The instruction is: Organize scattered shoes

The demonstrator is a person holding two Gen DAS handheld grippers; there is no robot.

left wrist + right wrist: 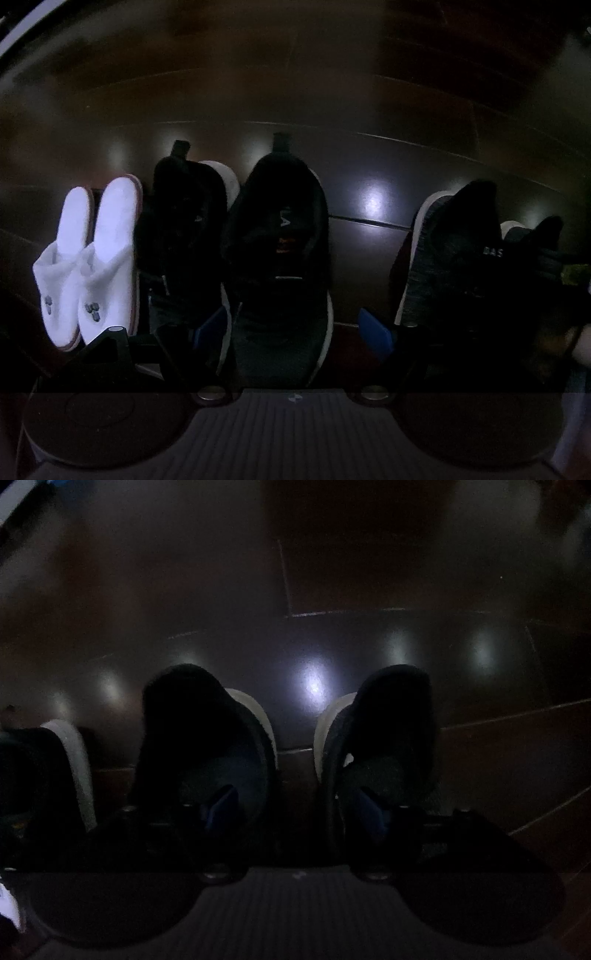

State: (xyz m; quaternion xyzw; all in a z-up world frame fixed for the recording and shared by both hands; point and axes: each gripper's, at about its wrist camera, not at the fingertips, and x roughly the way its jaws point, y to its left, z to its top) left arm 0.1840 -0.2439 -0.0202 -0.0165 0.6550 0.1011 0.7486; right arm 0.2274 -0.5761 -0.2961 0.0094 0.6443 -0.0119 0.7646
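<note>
On a dim wooden floor (pixel 369 110), the left gripper (pixel 295 328) is hovering with jaws spread around a black sneaker (pixel 280 236), white slippers (pixel 92 258) lying at the row's far left. The right gripper (pixel 295 808) is reaching, jaws spread, between what appear to be two dark sneakers (pixel 207 746) (pixel 384 738).

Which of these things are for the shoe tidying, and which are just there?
For the job:
white slippers, a pair side by side
black sneaker between the left gripper's fingers
black sneaker beside the slippers
grey sneaker on the right
two dark sneakers ahead of the right gripper

Just there:
dark wooden floor
shiny light spots on it
</note>
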